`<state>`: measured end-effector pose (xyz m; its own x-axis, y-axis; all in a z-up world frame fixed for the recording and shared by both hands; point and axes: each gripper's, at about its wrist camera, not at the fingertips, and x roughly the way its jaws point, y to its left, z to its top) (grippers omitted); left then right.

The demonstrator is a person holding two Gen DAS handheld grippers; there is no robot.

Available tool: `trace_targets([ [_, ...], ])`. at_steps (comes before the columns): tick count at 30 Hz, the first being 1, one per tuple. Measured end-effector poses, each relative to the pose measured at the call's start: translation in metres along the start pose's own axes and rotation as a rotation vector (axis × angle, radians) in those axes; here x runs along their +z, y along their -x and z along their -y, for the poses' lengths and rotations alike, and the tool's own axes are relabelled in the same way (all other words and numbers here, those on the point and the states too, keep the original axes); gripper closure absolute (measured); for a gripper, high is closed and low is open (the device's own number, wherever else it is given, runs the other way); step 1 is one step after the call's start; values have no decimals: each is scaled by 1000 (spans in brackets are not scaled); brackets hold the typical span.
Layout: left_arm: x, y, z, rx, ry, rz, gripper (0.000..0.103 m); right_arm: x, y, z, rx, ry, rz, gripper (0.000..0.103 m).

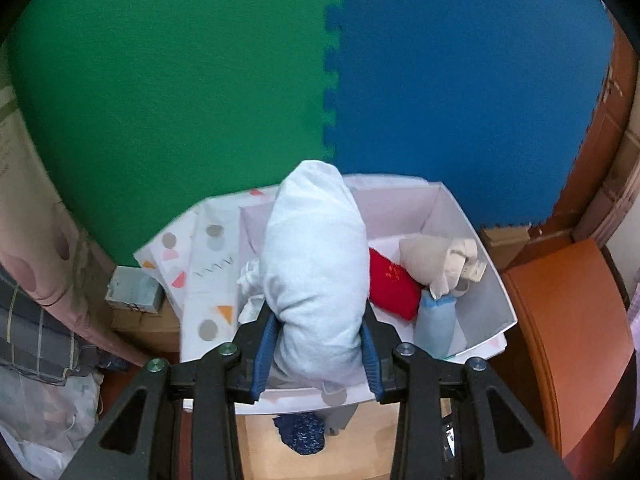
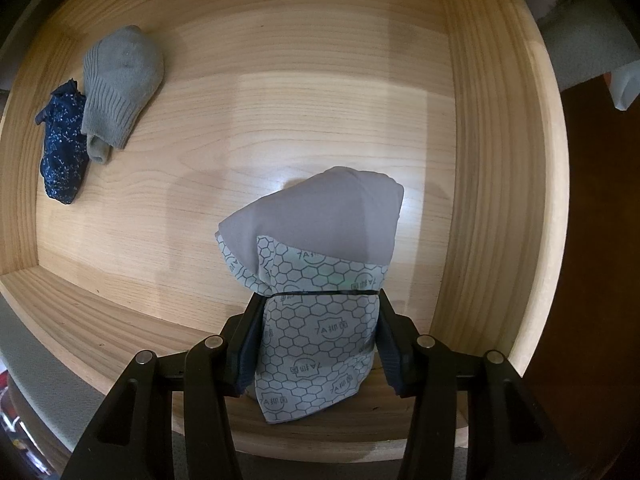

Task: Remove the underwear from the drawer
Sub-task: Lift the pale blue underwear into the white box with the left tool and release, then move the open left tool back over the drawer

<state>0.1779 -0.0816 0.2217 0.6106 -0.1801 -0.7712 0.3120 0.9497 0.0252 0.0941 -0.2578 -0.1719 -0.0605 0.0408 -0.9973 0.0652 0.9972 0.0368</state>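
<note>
My left gripper (image 1: pixel 318 344) is shut on a rolled pale blue underwear bundle (image 1: pixel 316 264), held in the air above a white storage box (image 1: pixel 486 280). The box holds a red roll (image 1: pixel 392 288), a beige roll (image 1: pixel 436 260) and a light blue roll (image 1: pixel 434 322). My right gripper (image 2: pixel 316 340) points down into the wooden drawer (image 2: pixel 280 100) and is shut on a grey roll with a hexagon-print band (image 2: pixel 316 280), which rests on or just above the drawer floor. A grey sock bundle (image 2: pixel 120 84) and a navy patterned bundle (image 2: pixel 64 144) lie at the drawer's far left.
Green (image 1: pixel 172 80) and blue (image 1: pixel 460 80) foam mats cover the floor behind the box. A patterned white lid (image 1: pixel 200 264) leans at the box's left. An orange-brown wooden piece (image 1: pixel 568 340) stands right of the box. The drawer's wooden walls (image 2: pixel 480 160) ring the right gripper.
</note>
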Motion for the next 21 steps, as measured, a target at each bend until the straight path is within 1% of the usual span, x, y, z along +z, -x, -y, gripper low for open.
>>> trace_targets([
  [2, -3, -17, 4, -1, 4, -29, 65, 0, 0, 0, 0, 1, 0, 56],
  [8, -14, -48, 10, 10, 7, -83, 65, 1, 0, 1, 5, -1, 0, 56],
  [11, -17, -56, 9, 18, 16, -93, 62, 1, -1, 2, 8, -4, 0, 56],
  [14, -17, -59, 7, 5, 33, -110, 59, 1, -4, 5, 9, -4, 0, 56],
  [16, -18, -60, 7, -2, 28, -114, 55, 1, -4, 6, 8, -3, 0, 56],
  [18, -19, -57, 8, 7, 16, -106, 53, 1, -5, 7, 8, -5, 0, 56],
  [21, -18, -51, 8, 1, 11, -88, 44, 1, -4, 6, 8, -3, 0, 56],
])
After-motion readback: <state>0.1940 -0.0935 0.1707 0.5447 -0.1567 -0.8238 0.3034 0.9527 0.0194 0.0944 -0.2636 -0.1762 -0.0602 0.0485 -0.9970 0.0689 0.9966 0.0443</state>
